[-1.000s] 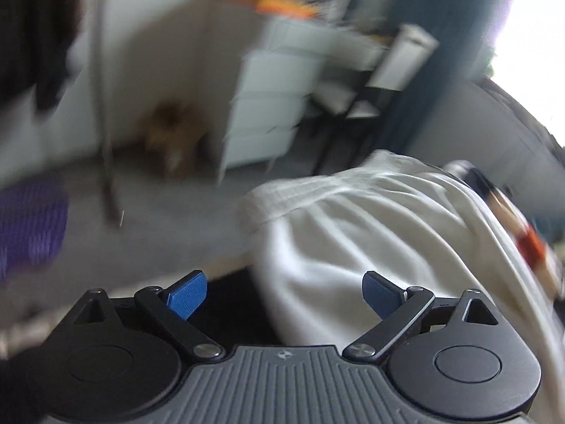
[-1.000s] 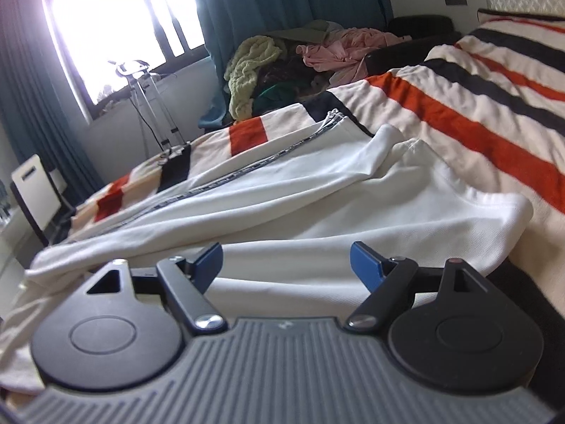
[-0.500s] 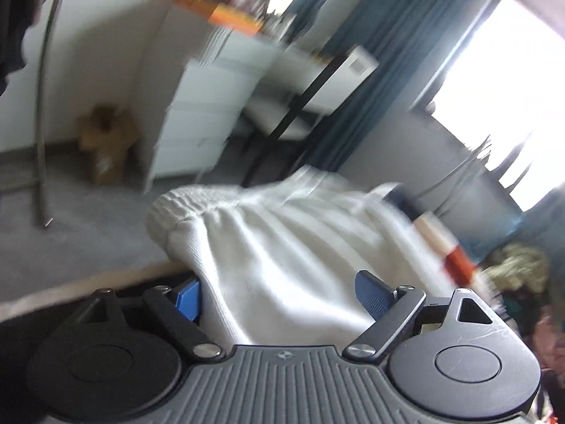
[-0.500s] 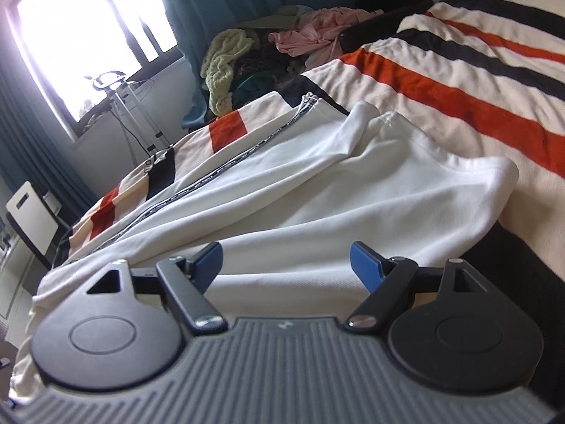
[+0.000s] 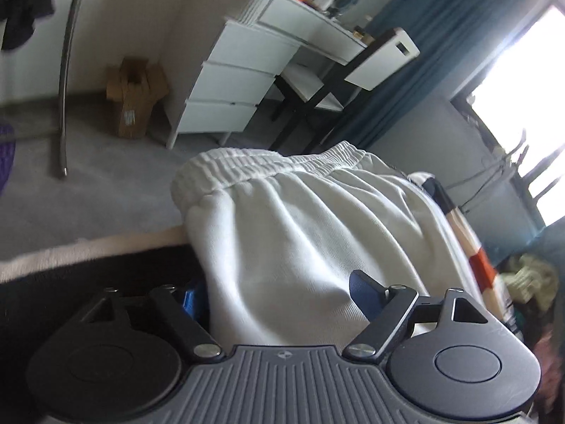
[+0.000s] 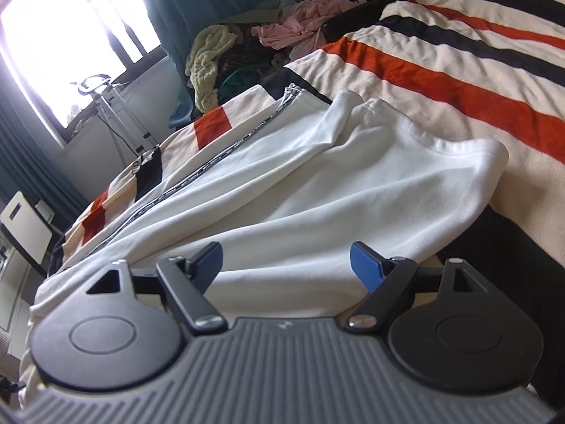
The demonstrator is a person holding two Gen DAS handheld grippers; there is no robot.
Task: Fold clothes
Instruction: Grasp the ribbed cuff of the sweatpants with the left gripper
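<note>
White trousers (image 6: 317, 183) are laid lengthwise on the striped blanket (image 6: 459, 70) at the bed edge, one leg over the other, i.e. halved lengthwise w/ the dark side stripe (image 6: 197, 176) showing. No cross fold is seen, so shortening the length is judged to be left. Fabric: thick, soft knit, matte; gathered elastic waistband (image 5: 261, 166) bunched toward the floor side. The left gripper (image 5: 279, 293) is spread wide w/ cloth between the fingers, not pinched (one pad half hidden). The right gripper (image 6: 286, 261) is also spread, at the leg's near edge, nothing held. A clothes pile (image 6: 254, 46) sits well beyond.
</note>
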